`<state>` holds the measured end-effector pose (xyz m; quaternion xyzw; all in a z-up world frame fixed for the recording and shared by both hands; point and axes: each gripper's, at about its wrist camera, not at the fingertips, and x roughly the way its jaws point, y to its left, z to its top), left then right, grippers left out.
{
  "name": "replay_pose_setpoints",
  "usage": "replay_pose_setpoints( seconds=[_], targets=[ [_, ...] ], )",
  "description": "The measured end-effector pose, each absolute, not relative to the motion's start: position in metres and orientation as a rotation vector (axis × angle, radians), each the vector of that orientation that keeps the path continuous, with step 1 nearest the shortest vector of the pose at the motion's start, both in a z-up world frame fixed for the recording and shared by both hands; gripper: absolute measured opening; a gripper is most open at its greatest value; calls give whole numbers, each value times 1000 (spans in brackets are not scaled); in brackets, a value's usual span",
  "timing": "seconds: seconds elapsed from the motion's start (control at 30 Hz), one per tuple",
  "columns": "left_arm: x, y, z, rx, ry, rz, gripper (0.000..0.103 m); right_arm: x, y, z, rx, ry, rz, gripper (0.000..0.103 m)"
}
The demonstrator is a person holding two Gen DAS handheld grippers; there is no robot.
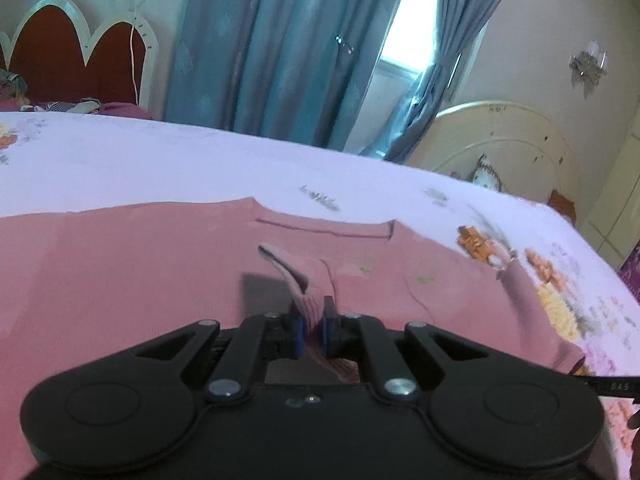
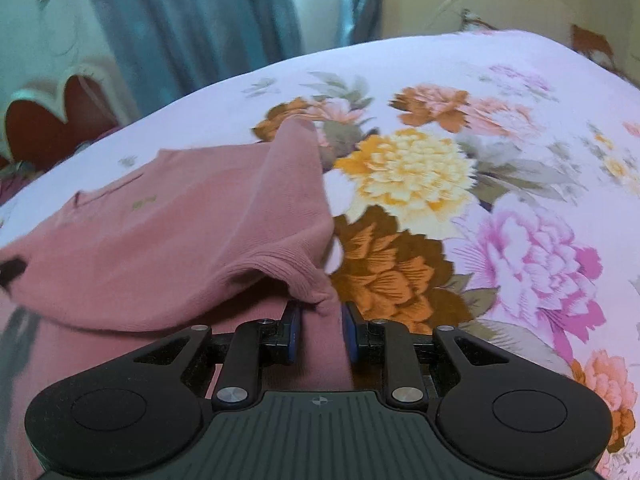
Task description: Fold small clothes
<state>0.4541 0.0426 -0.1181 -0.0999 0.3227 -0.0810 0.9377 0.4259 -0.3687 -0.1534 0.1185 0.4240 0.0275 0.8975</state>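
Note:
A small pink ribbed garment [image 1: 140,272] lies spread on a floral bedsheet [image 1: 200,160]. My left gripper [image 1: 311,334] is shut on a raised pinch of its fabric, which stands up in a fold between the pads. In the right wrist view the same pink garment [image 2: 180,232] lies to the left on the sheet [image 2: 500,140]. My right gripper [image 2: 322,334] is shut on the garment's ribbed edge and holds it lifted, with a flap draped back over the rest.
The bed's far edge runs across the left wrist view, with teal curtains [image 1: 280,48] and a window behind it. A red and white headboard [image 1: 76,60] stands at the far left. A cream footboard [image 1: 500,148] stands at the right.

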Motion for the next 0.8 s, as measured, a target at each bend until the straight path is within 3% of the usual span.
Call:
replay_pose_setpoints(
  seconds=[0.4, 0.43, 0.47, 0.53, 0.6, 0.63, 0.67, 0.73, 0.8],
  targets=[
    [448, 55, -142, -170, 701, -117, 9, 428, -376, -160, 252, 864, -22, 24],
    [450, 56, -141, -180, 708, -117, 19, 428, -375, -160, 249, 865, -22, 24],
    [452, 60, -141, -193, 711, -110, 40, 429, -375, -159, 248, 865, -22, 24],
    [458, 66, -138, -206, 696, -85, 73, 429, -376, -160, 255, 864, -19, 24],
    [470, 72, -137, -235, 704, -93, 66, 430, -376, -160, 255, 863, -17, 24],
    [479, 74, -138, -258, 731, -117, 54, 430, -376, -160, 254, 863, -17, 24],
    [485, 76, -140, -271, 751, -123, 48, 430, -376, -160, 254, 863, -17, 24],
    [496, 78, -145, -307, 781, -143, 46, 429, -377, -157, 265, 861, -16, 24],
    [500, 78, -146, -311, 787, -163, 27, 428, -377, -157, 261, 868, -13, 24]
  ],
)
